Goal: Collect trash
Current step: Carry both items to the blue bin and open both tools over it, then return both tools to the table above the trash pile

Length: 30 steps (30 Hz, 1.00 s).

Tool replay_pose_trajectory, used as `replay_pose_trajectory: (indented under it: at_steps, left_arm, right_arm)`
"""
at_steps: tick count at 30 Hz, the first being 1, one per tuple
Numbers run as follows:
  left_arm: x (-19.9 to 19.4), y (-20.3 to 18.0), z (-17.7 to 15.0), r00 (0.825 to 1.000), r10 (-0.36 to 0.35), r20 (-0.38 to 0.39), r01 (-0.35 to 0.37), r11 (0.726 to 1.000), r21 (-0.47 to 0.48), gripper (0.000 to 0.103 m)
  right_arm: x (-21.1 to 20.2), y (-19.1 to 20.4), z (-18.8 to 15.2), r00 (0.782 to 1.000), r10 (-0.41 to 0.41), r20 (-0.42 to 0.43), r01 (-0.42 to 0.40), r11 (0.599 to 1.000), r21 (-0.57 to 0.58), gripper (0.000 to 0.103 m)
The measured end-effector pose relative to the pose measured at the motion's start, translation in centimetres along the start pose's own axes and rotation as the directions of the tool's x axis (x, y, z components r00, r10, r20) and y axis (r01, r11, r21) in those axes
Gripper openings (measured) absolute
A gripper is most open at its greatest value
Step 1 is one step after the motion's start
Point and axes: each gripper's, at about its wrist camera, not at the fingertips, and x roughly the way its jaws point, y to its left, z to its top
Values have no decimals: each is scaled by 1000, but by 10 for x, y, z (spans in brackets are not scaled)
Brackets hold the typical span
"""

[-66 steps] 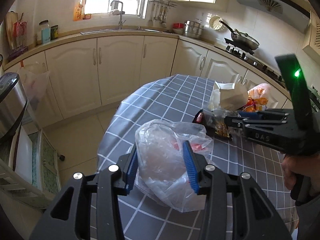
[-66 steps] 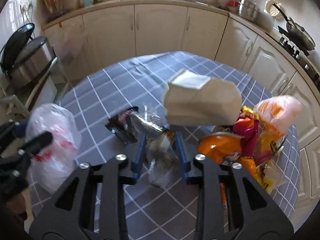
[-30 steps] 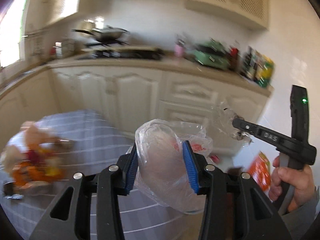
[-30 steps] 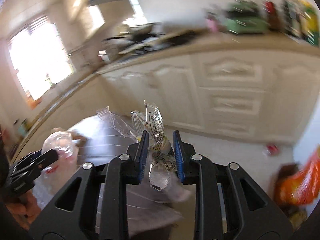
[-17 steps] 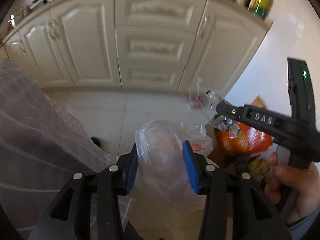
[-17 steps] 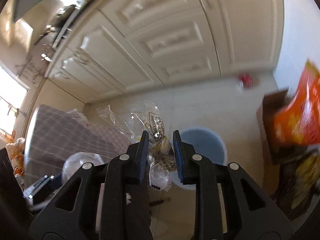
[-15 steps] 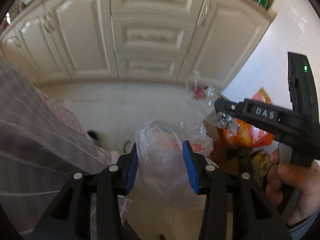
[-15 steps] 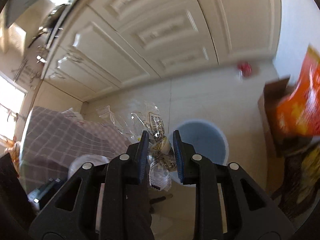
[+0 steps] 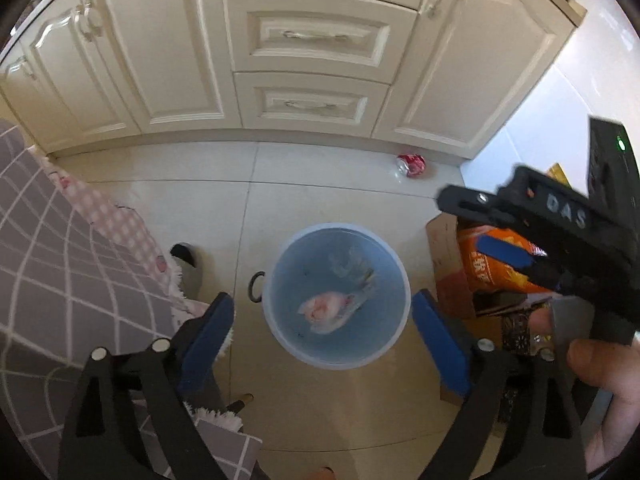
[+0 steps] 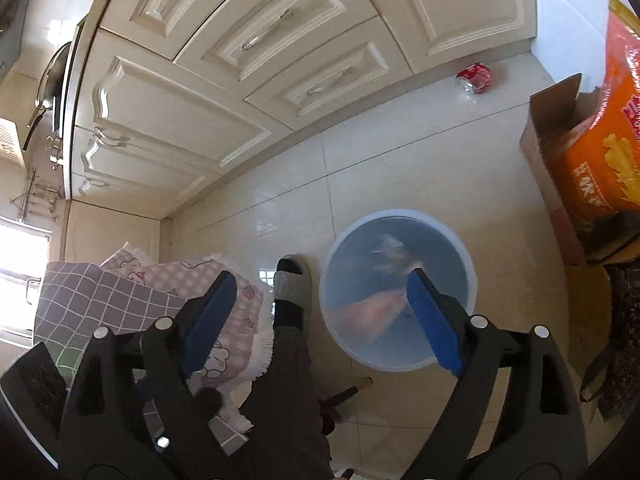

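— That bucket (image 9: 394, 280) at the centre of the frame looks like smooth, pale-blue translucent plastic.
— And the floor (image 9: 320, 184) is glossy tile. The cupboards (image 9: 168, 52) along the top look painted with a satin sheen; the cloth (image 9: 52, 248) at left is matt.

Both grippers have let go: the left gripper (image 9: 322, 326) and right gripper (image 10: 316, 314) now gape empty. The crumpled translucent plastic bag (image 9: 326, 312) and clear crinkled wrappers (image 9: 352, 266), at its 1 o'clock, lie inside the round blue plastic bin (image 9: 394, 320).
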Motion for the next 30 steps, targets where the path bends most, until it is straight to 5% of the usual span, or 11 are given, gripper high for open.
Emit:
replay_pose_trajectory:
  at_steps: [7,17,30]
  left_arm:
    - [-43,5,0,997,9,78,-4,998,-62,92]
    - [-134,-6,-6,971,13,240,-2,999,-49,94]
    - [-282,32,-37,885,67,461,-36,996,-76,94]
  right_arm:
    - [-31,8,-7,998,-31,59,32,999,-17,97]
    - [-91,55,-25,988,-13,151,29,994,-104,97]
    - [-188,179,-68,945,136,297,-36,946,-321,97]
